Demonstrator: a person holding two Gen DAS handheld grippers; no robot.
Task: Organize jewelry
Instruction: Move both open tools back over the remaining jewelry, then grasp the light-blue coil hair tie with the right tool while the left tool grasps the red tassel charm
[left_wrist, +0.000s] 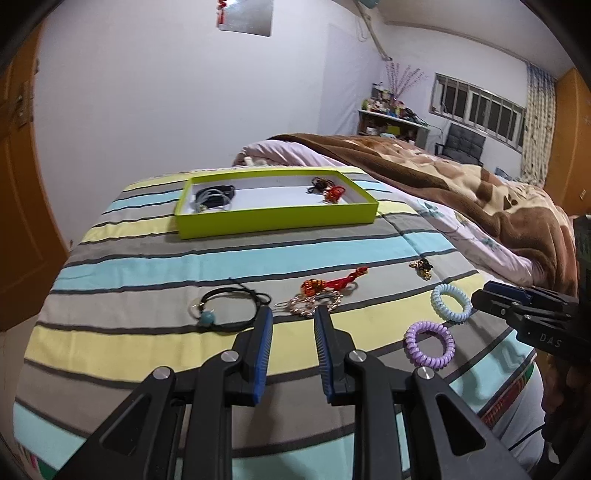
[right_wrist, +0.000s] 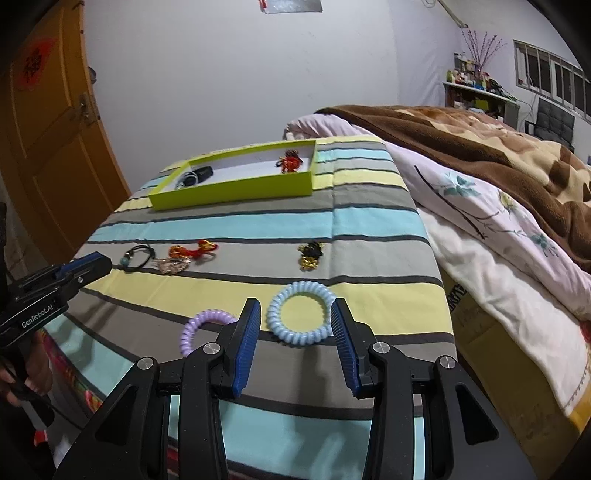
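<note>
A green tray lies far on the striped bedspread, with dark cords at its left and red ornaments at its right. Nearer lie a black cord bracelet with a teal bead, a gold chain piece, a red knot ornament, a black-gold charm, a blue coil band and a purple coil band. My left gripper is open just short of the chain piece. My right gripper is open, its fingers on either side of the blue band.
A brown blanket and floral quilt are heaped on the bed to the right. A wooden door stands at the left. The bedspread's edge drops off near me. The right gripper shows in the left wrist view, the left one in the right wrist view.
</note>
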